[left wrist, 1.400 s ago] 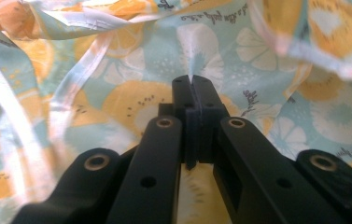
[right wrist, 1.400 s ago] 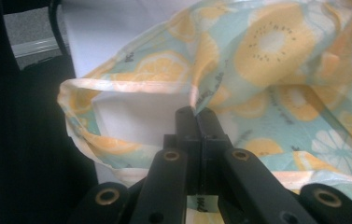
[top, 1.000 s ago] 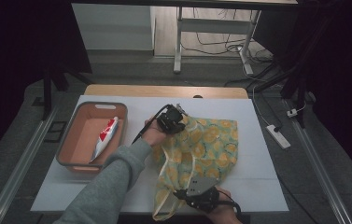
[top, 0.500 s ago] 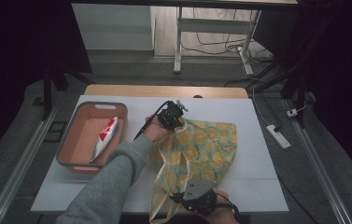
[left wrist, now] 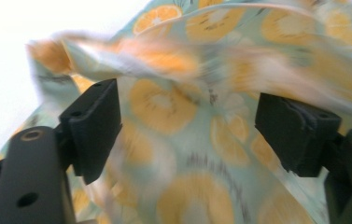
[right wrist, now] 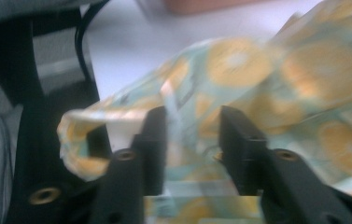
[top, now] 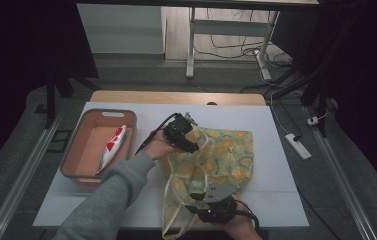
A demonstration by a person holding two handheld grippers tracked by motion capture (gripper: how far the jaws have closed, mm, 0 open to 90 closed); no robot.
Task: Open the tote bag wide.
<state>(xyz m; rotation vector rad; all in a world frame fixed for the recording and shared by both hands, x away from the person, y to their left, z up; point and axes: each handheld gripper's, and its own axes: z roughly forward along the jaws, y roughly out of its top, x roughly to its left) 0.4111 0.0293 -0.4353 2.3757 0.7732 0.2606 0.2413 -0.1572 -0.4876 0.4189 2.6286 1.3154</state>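
Bag: the orange-print cloth bag lies on the white table, centre to lower right of the high view, its mouth turned toward the lower edge so it can be spread open.
Left gripper: the left gripper sits at the bag's upper left corner; its jaws have just been opening and stand wide, cloth between the pads but not pinched, apparently a release.
Right gripper: the right gripper, at bottom centre, has also just been opening; its jaws stand part open astride a fold of the rim, and whether they still pinch it I cannot tell.
Bin: the orange bin at left holds a tube, probably waiting to be bagged.
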